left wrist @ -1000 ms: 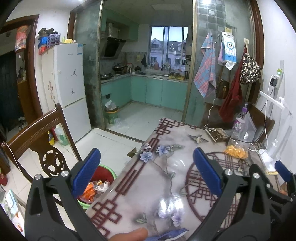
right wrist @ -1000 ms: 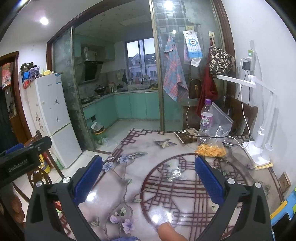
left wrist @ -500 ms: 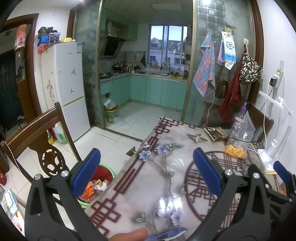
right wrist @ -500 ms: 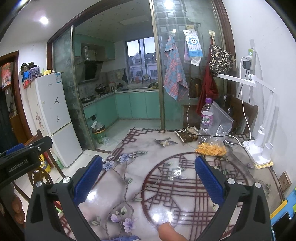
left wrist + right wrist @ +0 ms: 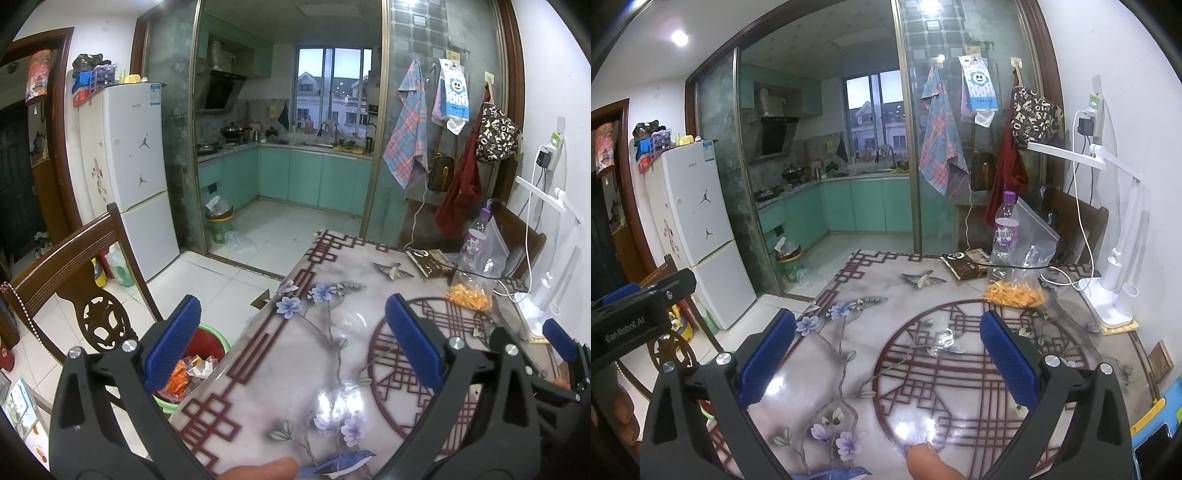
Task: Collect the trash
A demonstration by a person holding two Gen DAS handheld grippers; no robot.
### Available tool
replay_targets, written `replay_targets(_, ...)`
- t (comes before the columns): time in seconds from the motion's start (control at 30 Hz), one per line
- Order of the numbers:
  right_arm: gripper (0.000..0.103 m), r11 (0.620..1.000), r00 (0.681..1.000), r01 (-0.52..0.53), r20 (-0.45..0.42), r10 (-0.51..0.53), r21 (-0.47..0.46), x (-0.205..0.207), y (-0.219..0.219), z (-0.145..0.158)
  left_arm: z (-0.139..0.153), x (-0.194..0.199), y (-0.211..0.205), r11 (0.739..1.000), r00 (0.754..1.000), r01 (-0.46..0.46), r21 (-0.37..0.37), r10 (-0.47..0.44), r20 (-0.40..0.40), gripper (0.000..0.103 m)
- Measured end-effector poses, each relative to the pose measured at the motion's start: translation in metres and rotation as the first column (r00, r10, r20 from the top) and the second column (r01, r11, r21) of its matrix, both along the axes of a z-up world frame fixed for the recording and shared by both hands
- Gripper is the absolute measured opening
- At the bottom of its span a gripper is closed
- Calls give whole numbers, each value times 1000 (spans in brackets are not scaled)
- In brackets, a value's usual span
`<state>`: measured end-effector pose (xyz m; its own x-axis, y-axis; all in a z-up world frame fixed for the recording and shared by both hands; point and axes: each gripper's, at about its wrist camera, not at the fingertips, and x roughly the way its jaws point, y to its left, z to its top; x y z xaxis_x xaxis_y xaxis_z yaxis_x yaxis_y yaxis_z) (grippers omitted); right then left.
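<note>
I have the left hand-held gripper (image 5: pixel 291 339) spread wide and empty over the worktop's (image 5: pixel 295 369) left edge. My right hand-held gripper (image 5: pixel 886 354) is just as wide, holding nothing above the worktop's middle. A crumpled clear wrapper (image 5: pixel 942 338) lies on the worktop between its fingers. On the floor, against the left edge, stands the trash bin (image 5: pixel 207 343) with wrappers inside. At the far right corner sit a plastic bag of orange snacks (image 5: pixel 1015 291) and a bottle (image 5: pixel 1004 232).

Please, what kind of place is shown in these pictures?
Most likely a home dining area opening onto a kitchen. A patterned dining table and wooden chair are near, a white fridge stands at the side, and teal kitchen cabinets show behind a glass partition.
</note>
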<state>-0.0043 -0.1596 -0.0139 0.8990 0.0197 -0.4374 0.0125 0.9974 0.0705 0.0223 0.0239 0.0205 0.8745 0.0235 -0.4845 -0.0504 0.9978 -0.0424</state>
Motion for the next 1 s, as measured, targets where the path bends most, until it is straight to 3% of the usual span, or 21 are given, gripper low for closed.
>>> replay_targets(0.73,97,1000,1000,15,-20,-15,-1,10,-15,-4,-4,15,-8,999,999,38,7,-38,-24,98)
replay_targets(1.0,97,996,990,90,-110,-89,3,23,-47,-36,-34,40,-27,994,991,110,10,-109,-71,98)
